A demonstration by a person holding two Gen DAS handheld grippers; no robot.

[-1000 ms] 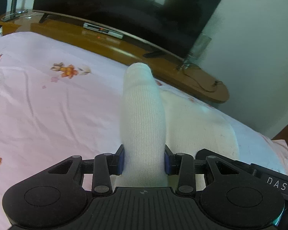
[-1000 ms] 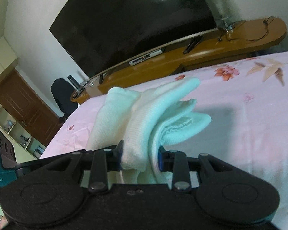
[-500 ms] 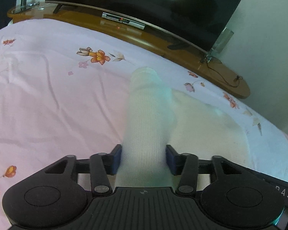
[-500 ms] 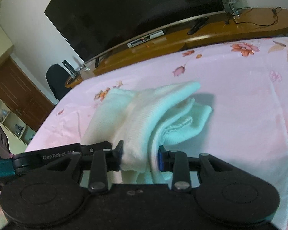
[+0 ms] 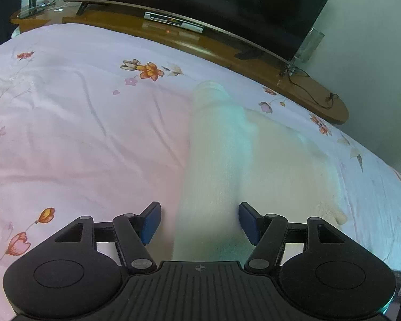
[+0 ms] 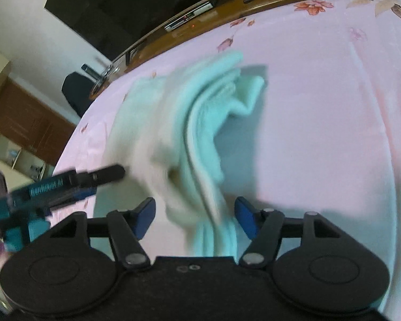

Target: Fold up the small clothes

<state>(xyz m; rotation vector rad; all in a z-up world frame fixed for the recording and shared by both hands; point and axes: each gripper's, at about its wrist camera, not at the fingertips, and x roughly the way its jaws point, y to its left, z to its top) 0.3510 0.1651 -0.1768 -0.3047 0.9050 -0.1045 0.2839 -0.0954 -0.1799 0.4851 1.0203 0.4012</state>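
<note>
Left gripper: your left gripper (image 5: pixel 199 222) has its jaws spread apart; the blue pads (image 5: pixel 151 222) stand clear of the cloth on both sides, nothing pinched.
Right gripper: your right gripper (image 6: pixel 195 219) is also spread wide, blue pads (image 6: pixel 244 220) off the fabric, gripping nothing.
Socks: the white socks (image 5: pixel 216 155) lie on the bedsheet (image 5: pixel 80 133), one long tube running straight out from between your left fingers, a wider flat part just beside it on the right.
Socks, right view: same white socks (image 6: pixel 189 123), bunched in layered folds, running from between your right fingers toward the far edge of the bed; view is motion-blurred, so fold count unclear.
Other tool in right view: your left gripper (image 6: pixel 66 184) shows at the left edge, blurred, its tip next to the sock pile; contact unclear.
Sheet: pink with orange flowers, wrinkled.
Background: a wooden TV bench (image 5: pixel 254 61) runs along the far side of the bed, with a dark TV (image 5: pixel 200 5) on it.
</note>
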